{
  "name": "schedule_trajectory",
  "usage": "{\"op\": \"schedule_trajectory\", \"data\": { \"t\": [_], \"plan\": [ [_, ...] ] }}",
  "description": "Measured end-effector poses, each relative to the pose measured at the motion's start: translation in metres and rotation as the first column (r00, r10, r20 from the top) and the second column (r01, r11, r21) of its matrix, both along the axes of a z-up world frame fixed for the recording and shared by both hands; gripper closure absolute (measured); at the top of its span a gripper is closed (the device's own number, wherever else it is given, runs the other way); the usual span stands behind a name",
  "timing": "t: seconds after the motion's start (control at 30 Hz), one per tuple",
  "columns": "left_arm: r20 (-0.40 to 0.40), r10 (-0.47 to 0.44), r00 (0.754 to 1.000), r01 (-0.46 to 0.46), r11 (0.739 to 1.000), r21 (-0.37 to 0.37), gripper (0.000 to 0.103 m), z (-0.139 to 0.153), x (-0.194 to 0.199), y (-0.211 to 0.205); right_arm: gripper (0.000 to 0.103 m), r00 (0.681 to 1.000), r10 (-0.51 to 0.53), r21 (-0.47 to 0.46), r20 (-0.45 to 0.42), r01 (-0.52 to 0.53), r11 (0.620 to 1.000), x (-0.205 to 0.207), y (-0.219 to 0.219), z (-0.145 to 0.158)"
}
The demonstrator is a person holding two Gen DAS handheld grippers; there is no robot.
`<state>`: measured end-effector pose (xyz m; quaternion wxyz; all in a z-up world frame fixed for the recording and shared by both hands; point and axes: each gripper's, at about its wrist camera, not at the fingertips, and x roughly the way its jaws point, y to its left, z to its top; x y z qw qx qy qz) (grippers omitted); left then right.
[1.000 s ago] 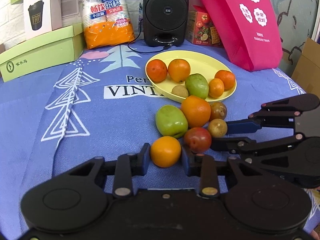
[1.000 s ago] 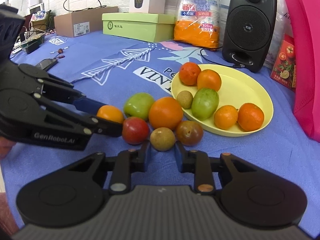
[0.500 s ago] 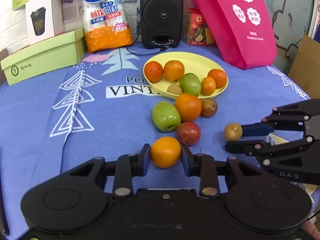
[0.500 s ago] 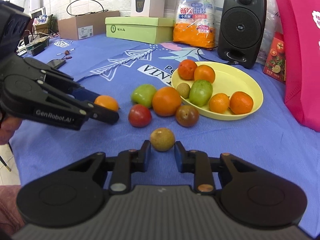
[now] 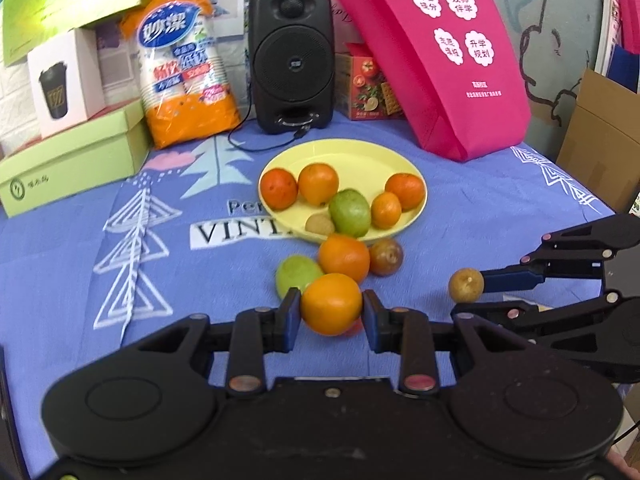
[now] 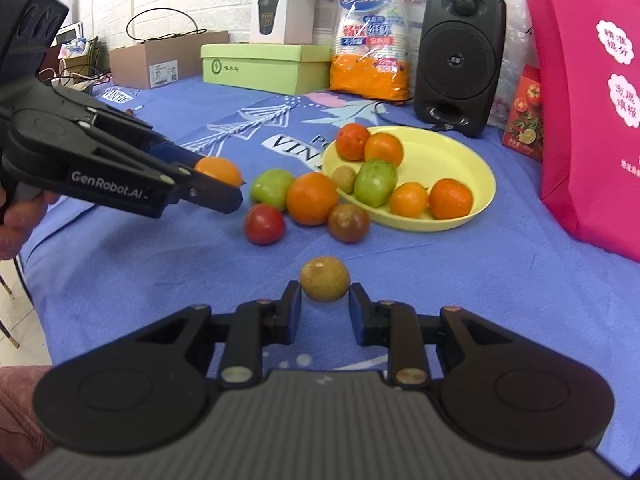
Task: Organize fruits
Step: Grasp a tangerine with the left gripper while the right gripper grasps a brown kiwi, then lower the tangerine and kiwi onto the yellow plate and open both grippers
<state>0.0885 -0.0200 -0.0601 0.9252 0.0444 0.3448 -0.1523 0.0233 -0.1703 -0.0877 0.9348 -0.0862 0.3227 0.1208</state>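
My left gripper (image 5: 331,307) is shut on an orange (image 5: 331,303) and holds it above the blue cloth; it also shows in the right wrist view (image 6: 218,172). My right gripper (image 6: 325,300) is shut on a small brown fruit (image 6: 325,278), lifted off the cloth, seen too in the left wrist view (image 5: 466,285). A yellow plate (image 5: 360,156) holds several fruits. Beside its near rim lie a big orange (image 5: 343,258), a green fruit (image 5: 296,274), a dark brown fruit (image 5: 386,257) and a red fruit (image 6: 264,224).
A black speaker (image 5: 291,60), an orange cup pack (image 5: 186,76), a green box (image 5: 72,160) and a pink bag (image 5: 448,56) stand behind the plate. A cardboard box (image 5: 600,136) is at the right edge.
Both grippers have lifted and drawn back with their fruit. The brown fruit left the pile and moved right. The orange rose off the cloth.
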Motion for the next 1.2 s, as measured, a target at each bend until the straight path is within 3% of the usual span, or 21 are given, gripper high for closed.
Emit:
{"op": "schedule_trajectory", "data": {
  "t": [0.23,0.53,0.9,1.13,1.17,1.2],
  "plan": [
    [0.035,-0.03,0.999,0.03,1.0,0.007,0.072,0.016,0.034,-0.014,0.078,0.998,-0.038,-0.012,0.053,0.039,0.999,0.016,-0.016,0.021],
    [0.037,-0.024,0.999,0.024,1.0,0.016,0.071,0.026,0.108,-0.028,0.078,0.993,-0.07,-0.02,0.09,0.072,0.997,0.057,-0.034,0.04],
    [-0.033,0.04,0.999,-0.038,0.999,0.039,0.071,0.008,0.209,-0.048,0.078,0.992,-0.113,-0.016,0.051,0.114,0.993,0.132,-0.034,0.032],
    [-0.075,0.065,0.995,-0.061,0.997,0.053,0.071,-0.011,0.238,-0.052,0.078,0.992,-0.124,-0.003,0.014,0.124,0.992,0.152,-0.033,0.018],
    [-0.078,0.076,0.994,-0.072,0.996,0.056,0.068,-0.014,0.239,-0.052,0.078,0.992,-0.126,-0.003,0.009,0.126,0.992,0.153,-0.033,0.016],
    [-0.078,0.088,0.993,-0.083,0.995,0.059,0.059,-0.015,0.24,-0.05,0.078,0.992,-0.126,-0.003,0.005,0.126,0.992,0.154,-0.033,0.015]
  ]
}}
